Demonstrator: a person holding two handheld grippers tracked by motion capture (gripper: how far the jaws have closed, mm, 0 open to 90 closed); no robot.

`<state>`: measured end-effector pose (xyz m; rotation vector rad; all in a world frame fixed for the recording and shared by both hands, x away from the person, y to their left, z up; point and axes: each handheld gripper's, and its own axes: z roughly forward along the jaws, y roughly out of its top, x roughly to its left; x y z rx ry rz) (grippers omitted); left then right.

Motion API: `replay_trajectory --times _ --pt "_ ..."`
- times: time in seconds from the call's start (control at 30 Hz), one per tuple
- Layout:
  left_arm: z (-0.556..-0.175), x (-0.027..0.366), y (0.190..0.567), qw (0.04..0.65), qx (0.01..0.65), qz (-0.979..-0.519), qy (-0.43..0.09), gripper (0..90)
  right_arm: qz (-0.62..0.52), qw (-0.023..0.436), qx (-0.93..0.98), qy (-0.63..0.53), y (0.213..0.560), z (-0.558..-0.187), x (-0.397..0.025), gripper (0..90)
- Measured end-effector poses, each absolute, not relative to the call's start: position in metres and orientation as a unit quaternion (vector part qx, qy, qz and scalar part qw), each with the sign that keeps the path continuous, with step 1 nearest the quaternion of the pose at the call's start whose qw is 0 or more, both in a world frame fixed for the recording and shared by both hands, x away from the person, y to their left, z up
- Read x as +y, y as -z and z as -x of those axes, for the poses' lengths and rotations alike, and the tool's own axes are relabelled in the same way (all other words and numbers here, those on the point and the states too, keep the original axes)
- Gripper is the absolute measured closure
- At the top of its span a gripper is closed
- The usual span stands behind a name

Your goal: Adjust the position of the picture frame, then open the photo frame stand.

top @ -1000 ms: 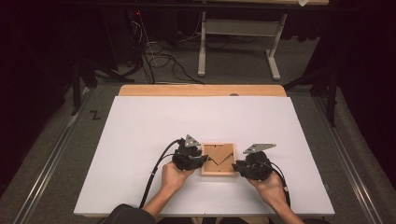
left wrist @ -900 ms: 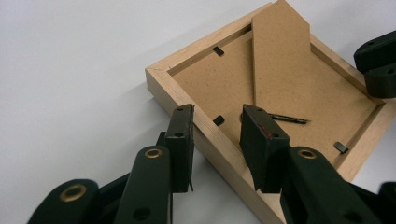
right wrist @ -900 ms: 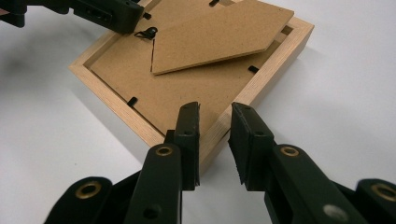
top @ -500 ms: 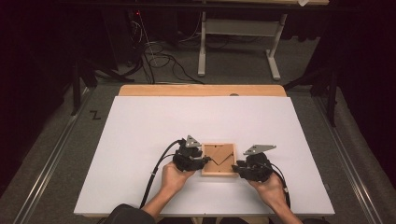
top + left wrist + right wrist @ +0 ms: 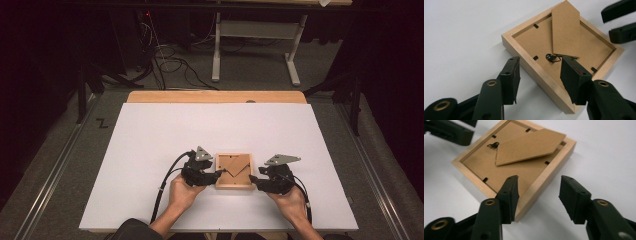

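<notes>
- We saw the wooden picture frame [image 5: 233,171] lying face down on the white table [image 5: 150,140], near the front edge, between our two grippers.
- Its brown backing board [image 5: 536,42] faced up, and the fold-out stand [image 5: 529,146] lay on it, pointing toward one corner.
- Our left gripper [image 5: 216,176] was at the left side of the frame, with the jaws spread wide. In the left gripper view one jaw stood over the table outside the frame and the other over the backing board, so the left wooden rail [image 5: 541,77] ran between them.
- Our right gripper [image 5: 252,181] was at the right side, also wide open and holding nothing. In the right gripper view the near corner [image 5: 524,212] of the frame sat between its jaws, one jaw above the board and one outside.
- We could not tell if any jaw already touched the wood.
- Both grippers were about equally near, one on each opposite rail, so we judged that the next move was to close both on the rails. For this each rail should stay between the jaws, or a pad may press on the thin board.
- The small black hanger [image 5: 552,57] was just beside the inner left jaw and could catch on it.
</notes>
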<state>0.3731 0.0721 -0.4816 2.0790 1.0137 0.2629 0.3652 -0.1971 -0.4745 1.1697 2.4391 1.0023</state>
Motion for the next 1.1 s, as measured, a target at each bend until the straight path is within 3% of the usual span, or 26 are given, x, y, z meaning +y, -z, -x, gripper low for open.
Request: replay_trajectory --times 0.57,1.1 --pt "-0.353 0.076 0.484 0.394 0.389 -0.827 -0.098 45.1 -0.428 0.18 0.814 -0.349 0.476 -0.368 -0.226 48.2" --pt "-0.351 0.073 0.487 0.386 0.384 -0.834 -0.093 44.1 -0.441 0.189 0.809 -0.341 0.48 -0.373 -0.231 48.3"
